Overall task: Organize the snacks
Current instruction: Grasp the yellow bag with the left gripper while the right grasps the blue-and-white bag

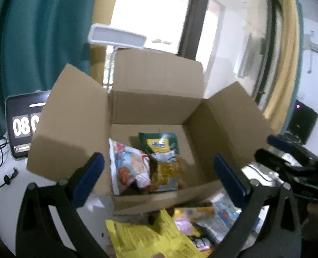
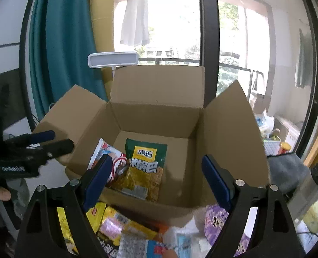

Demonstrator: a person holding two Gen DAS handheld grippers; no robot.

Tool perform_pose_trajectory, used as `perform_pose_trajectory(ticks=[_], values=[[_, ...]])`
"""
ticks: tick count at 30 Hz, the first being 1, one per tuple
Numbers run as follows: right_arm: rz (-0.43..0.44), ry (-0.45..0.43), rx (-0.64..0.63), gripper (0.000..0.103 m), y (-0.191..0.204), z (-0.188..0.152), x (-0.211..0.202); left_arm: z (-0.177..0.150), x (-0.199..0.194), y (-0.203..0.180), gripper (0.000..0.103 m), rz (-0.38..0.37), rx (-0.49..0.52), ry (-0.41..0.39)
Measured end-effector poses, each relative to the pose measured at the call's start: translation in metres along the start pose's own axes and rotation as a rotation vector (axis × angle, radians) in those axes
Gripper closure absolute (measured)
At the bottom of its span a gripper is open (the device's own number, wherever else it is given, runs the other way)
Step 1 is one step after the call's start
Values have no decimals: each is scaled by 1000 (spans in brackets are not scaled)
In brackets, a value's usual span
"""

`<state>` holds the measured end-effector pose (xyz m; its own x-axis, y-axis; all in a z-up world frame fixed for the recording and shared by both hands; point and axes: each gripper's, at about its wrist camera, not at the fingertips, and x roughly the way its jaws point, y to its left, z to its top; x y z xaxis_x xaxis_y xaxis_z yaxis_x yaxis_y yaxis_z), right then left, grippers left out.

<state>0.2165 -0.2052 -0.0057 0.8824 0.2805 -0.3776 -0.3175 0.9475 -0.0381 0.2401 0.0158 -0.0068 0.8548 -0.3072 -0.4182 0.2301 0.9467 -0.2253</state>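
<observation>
- Snack packets lie in two places: two glossy crinkled pouches inside the cardboard box (image 2: 156, 111), and a loose heap on the table in front of it.
- Left gripper (image 1: 159, 172): matte black frame, flat blue pads, jaws spread wide with nothing between them; it is aimed at the box's open mouth.
- Tablet (image 1: 23, 124), far left in the left wrist view: a dark, glassy rectangle showing large white digits, partly hidden behind the box's left flap.
- The box is plain brown corrugated card, rectangular, all four flaps standing open.
- White-and-red pouch (image 1: 131, 165): shiny printed film, puffed and creased, leaning against the box's left wall.
- Green-and-yellow pouch (image 2: 145, 167): flat, rectangular, with a green top band and a yellow lower half, lying on the box floor just right of the white-and-red one and touching it.
- Yellow packet (image 1: 141, 240): crinkled foil, nearest the left wrist camera in the heap; pink, silver and purple wrappers lie beside it, blurred.
- Right gripper (image 2: 156, 180): same black frame and blue pads, jaws spread wide and empty, held above the box's near edge.
- White lamp head (image 2: 113, 59): a smooth rounded bar, behind the box.
</observation>
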Motion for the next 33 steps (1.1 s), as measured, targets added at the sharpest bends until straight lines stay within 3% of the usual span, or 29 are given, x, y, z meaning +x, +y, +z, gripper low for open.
perform_pose_trajectory(ticks=[7,12,19,23,33], values=[[-14,13,37,16,-13,-25,-27,-26,-38,-9,1,20,31,-16],[-25,48,47,16,-15,-54,-42,-59,-48,2,1,22,-27,41],[-29,150,54,16,-4,-99,-36,-103,-43,29,1,23,-150,145],[-36,191,58,16,2,-118,-30,-119,-38,39,1,-29,-224,189],[-44,248,-7,16,31,-140,-17,-127,-9,46,1,-105,-329,264]])
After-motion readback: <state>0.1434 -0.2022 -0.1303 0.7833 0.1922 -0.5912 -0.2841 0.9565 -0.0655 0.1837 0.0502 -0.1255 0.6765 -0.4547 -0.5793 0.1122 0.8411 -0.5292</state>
